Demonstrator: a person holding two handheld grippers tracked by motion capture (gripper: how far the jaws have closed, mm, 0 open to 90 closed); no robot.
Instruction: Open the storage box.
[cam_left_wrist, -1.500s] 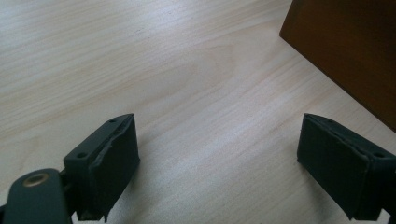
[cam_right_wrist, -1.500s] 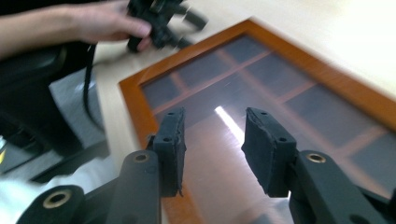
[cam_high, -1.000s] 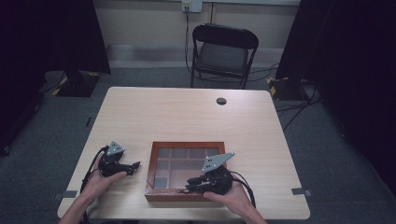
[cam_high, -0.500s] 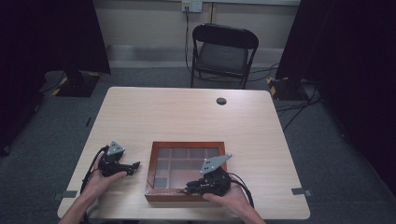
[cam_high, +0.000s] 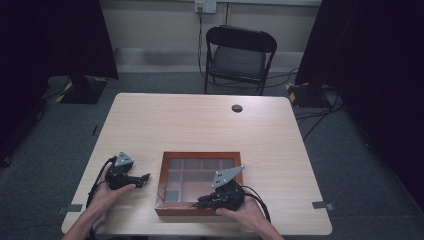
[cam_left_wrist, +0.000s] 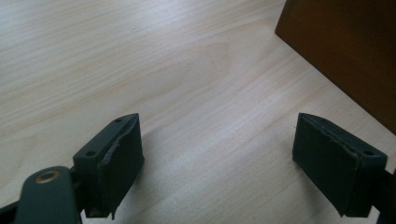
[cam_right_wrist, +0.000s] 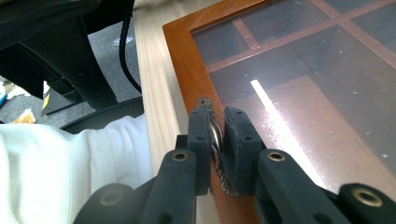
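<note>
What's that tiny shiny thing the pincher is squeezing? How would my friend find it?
Start at the wooden table, then find the glass-topped brown box near the person. On its near edge, the right gripper pinches a small metal latch. It is the one silvery, frilly-edged piece on that plain wood frame.

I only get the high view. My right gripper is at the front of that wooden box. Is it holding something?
Observer: Yes. In the right gripper view, the right gripper has its jaws shut on a small metal latch at the front rim of the wooden box.
Operator: What's the top of the box like?
Observer: It's a glass lid with compartments showing beneath.
Operator: And my left gripper?
Observer: In the left gripper view, the left gripper has its jaws wide apart over bare table, holding nothing.
</note>
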